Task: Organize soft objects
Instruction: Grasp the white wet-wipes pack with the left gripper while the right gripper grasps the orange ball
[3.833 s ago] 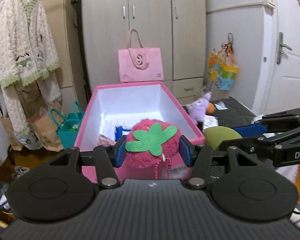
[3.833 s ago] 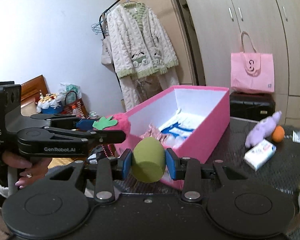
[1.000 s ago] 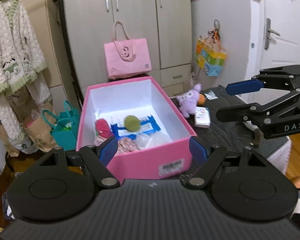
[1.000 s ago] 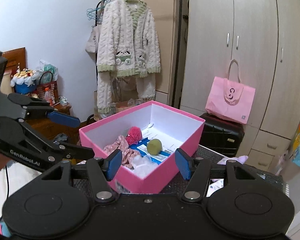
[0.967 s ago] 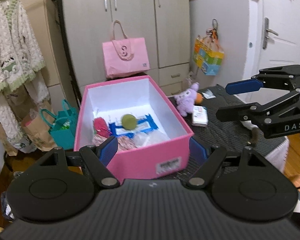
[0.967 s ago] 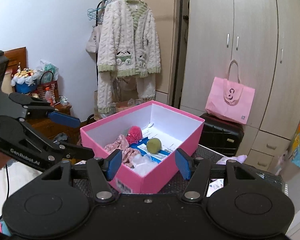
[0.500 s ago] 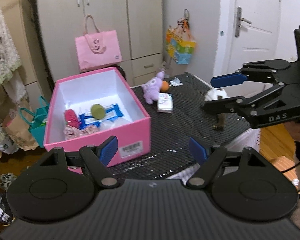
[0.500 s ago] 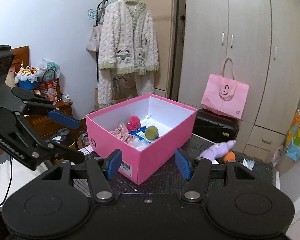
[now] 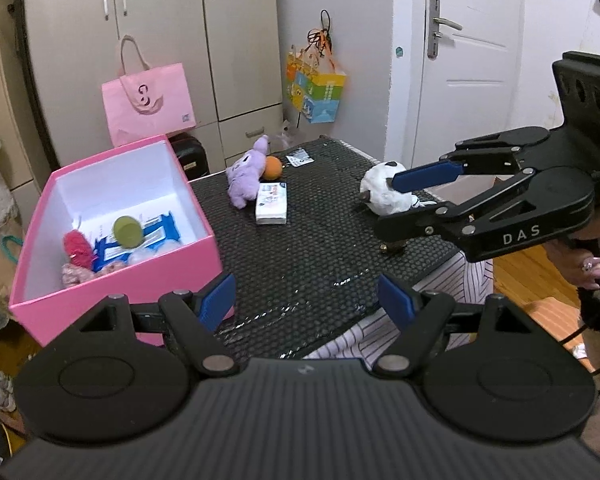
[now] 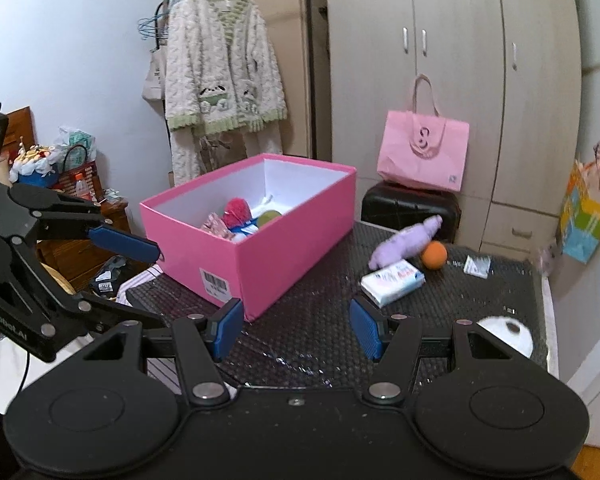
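- Nearest the cameras, both grippers are empty. The left gripper [image 9: 307,300] has its blue fingers spread wide over the black mesh table [image 9: 324,256]; the right gripper [image 10: 296,328] has its fingers moderately apart with nothing between them.
- Just beyond, on the left side of the table, stands one pink box [image 9: 120,268], open at the top. It already holds one pink fuzzy strawberry toy [image 9: 77,247], one olive-green ball [image 9: 127,230], a blue-and-white packet [image 9: 156,232] and a pinkish patterned piece of fabric at its near wall that I cannot identify.
- To the right, near the table's right edge, lies one white plush [image 9: 382,194], partly behind the right gripper's finger in the left wrist view.
- Farther out, mid-table, one white tissue pack [image 9: 272,208] lies just beside one purple plush [image 9: 246,172], with one orange ball [image 9: 273,167] touching the plush's far side.
- At the far edge sits one small white sachet [image 9: 299,157].
- Judged from this layout, the task is partly done: two soft toys are boxed, and the white plush, purple plush, orange ball and probably the tissue pack are left.
- Beyond the table, one pink tote bag [image 9: 148,104] leans against the wardrobe.
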